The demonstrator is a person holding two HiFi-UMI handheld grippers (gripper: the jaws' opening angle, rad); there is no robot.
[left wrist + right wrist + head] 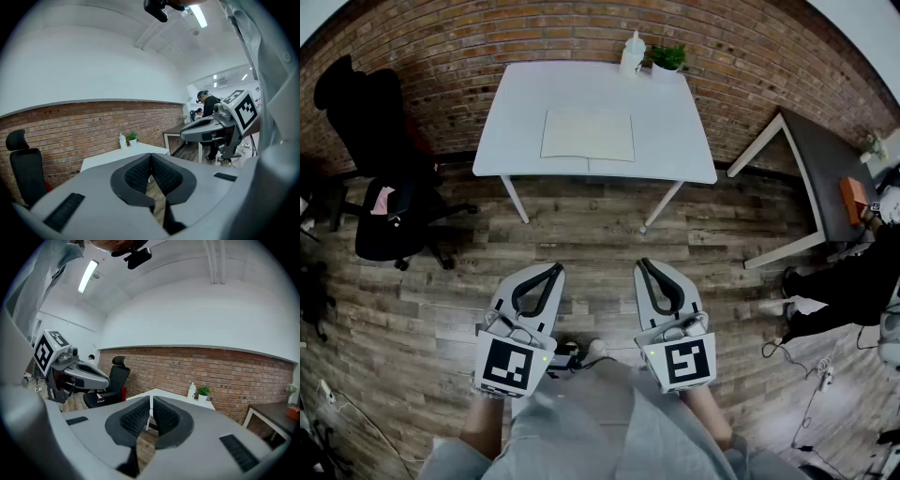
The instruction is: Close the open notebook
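The white table (pixel 675 141) stands against the brick wall, with bare wood floor between it and the person, so the approach looks unobstructed. The notebook (pixel 588 135) lies open and flat in the middle of the table, nearer its front edge. Both pages face up and the spine runs front to back, which probably suits flipping one half over the other from the front.

The left gripper (pixel 555 270) and right gripper (pixel 645 265) are held low, side by side near the person's body and well apart from the table. Both are clenched with nothing between their pads, likely a resting pose before the reach.

A bottle (pixel 631 52) and a small plant (pixel 667 58) sit at the far edge toward the right corner, clear of the notebook.
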